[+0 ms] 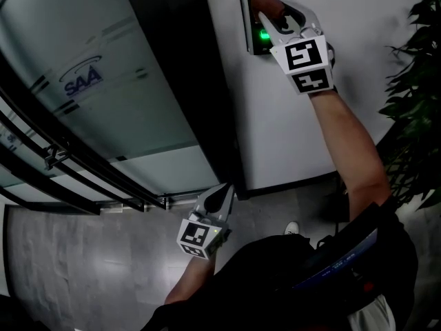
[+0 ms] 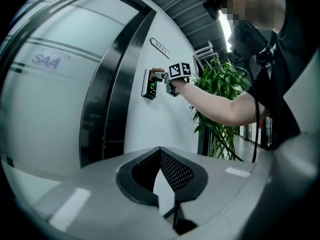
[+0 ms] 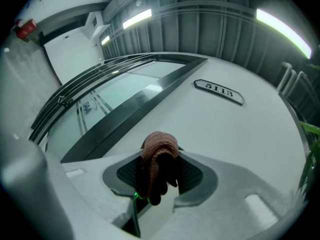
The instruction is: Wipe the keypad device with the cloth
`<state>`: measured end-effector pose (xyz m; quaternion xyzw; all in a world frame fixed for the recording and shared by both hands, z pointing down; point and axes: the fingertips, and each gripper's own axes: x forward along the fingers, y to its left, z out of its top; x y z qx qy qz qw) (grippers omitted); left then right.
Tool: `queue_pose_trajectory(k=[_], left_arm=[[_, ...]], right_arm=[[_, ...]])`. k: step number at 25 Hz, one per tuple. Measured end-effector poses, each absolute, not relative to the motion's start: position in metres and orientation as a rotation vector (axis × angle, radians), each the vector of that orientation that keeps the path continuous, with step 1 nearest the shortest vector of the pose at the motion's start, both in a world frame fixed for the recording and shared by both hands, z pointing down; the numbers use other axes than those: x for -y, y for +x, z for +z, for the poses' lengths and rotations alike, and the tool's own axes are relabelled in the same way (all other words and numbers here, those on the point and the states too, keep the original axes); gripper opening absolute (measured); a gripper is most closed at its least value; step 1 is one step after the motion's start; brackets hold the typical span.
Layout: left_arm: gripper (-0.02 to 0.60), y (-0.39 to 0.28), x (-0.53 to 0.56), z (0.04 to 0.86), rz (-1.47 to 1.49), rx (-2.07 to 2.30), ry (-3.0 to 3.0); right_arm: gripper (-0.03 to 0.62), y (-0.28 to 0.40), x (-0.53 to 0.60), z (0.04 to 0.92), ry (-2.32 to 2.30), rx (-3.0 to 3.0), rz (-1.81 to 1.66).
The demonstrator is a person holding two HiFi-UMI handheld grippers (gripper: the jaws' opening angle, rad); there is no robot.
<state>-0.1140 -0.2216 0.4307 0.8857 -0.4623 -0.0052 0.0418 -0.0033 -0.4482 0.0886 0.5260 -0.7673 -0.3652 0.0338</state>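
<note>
Left gripper [image 1: 222,193] hangs low, jaws together, nothing in them.
Your right gripper [image 1: 274,18] clamps the cloth [image 1: 264,4] against the wall-mounted keypad device [image 1: 247,27]; its green light is on.

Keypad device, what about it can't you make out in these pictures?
1. Head view: the cloth and the right gripper cover the face of the keypad device; only a green light shows.
2. Left gripper view: the device is too small to read any keys.
3. Right gripper view: the cloth between the fingers hides the device, apart from a speck of green.
</note>
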Motion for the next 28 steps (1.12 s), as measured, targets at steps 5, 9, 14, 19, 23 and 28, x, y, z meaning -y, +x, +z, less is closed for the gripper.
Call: queue_pose_trajectory(k=[5,9,14,19,23,28], left_arm=[[0.017,-0.112,0.223,0.434,0.000,1.404,2.713],[0.017,-0.108,0.224,0.433,0.000,1.390,2.720],[0.017,-0.112,0.224,0.433,0.001,1.402,2.717],[0.015,-0.117,0.226,0.431,-0.003,1.418,2.710],[0.017,-0.116,0.226,0.430,-0.003,1.420,2.710],[0.017,-0.115,0.226,0.430,-0.002,1.418,2.712]], right_arm=[[0.144,0.011,0.450,0.091,1.641,2.328,-1.117],[0.144,0.019,0.451,0.090,1.644,2.302,-1.122],[0.144,0.032,0.455,0.089,1.676,2.280,-1.104],[0.144,0.041,0.459,0.094,1.696,2.257,-1.082],[0.144,0.057,0.471,0.098,1.727,2.230,-1.029],[0.146,0.078,0.488,0.109,1.763,2.201,-0.948]])
